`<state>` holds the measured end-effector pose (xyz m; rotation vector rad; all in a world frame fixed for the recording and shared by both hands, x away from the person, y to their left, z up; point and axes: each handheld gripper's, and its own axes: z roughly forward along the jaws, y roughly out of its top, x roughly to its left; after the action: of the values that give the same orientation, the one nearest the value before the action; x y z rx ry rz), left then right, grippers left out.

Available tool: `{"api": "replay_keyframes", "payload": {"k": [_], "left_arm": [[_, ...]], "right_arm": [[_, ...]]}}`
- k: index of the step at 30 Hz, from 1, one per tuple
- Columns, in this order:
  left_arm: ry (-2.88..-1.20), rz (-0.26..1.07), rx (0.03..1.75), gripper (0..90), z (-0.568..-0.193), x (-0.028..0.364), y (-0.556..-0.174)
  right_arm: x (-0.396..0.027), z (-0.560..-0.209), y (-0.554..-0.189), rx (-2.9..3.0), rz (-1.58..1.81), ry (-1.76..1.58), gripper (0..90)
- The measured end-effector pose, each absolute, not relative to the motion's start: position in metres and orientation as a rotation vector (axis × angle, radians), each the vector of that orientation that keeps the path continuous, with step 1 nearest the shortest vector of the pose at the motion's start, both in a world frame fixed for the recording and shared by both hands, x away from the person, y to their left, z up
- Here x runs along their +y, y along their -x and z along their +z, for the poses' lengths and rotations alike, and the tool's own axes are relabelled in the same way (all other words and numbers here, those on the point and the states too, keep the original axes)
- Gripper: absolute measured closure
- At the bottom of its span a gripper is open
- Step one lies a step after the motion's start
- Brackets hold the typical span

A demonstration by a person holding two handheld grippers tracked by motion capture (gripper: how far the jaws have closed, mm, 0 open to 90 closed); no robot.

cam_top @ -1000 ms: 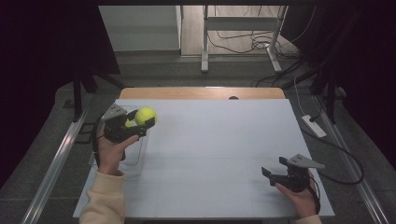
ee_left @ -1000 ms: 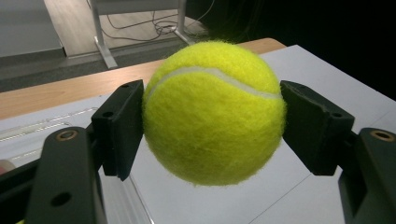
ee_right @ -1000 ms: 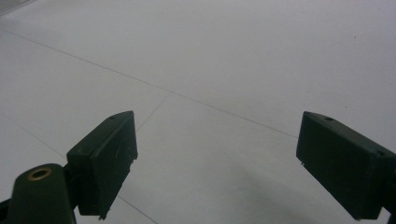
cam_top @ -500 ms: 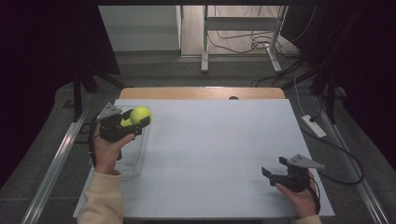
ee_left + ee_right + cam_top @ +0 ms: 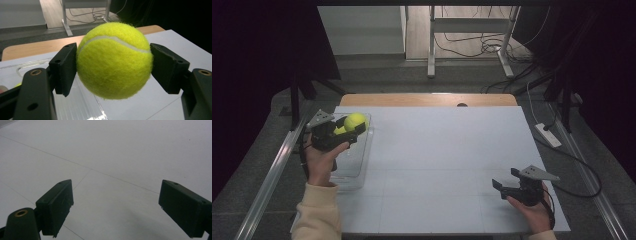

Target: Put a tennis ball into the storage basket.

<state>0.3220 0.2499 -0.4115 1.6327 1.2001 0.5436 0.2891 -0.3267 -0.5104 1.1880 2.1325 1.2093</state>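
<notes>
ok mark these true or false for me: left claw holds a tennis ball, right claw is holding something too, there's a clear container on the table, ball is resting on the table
1. The left claw grips a tennis ball: true.
2. The right claw holds something: false, its jaws stand open over bare table.
3. A clear container sits on the table's left side: true.
4. The ball rests on the table: false, it is held up above the container's far end.
</notes>
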Motion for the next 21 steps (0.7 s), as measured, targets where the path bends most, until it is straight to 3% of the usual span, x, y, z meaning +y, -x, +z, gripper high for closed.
{"api": "replay_keyframes", "payload": {"k": [21], "left_arm": [[-1.6,0.58,1.29,27.1,-0.417,0.273,-0.321]], "right_arm": [[-0.326,-0.51,-0.289,2.136,1.207,-1.186,12.1]]}}
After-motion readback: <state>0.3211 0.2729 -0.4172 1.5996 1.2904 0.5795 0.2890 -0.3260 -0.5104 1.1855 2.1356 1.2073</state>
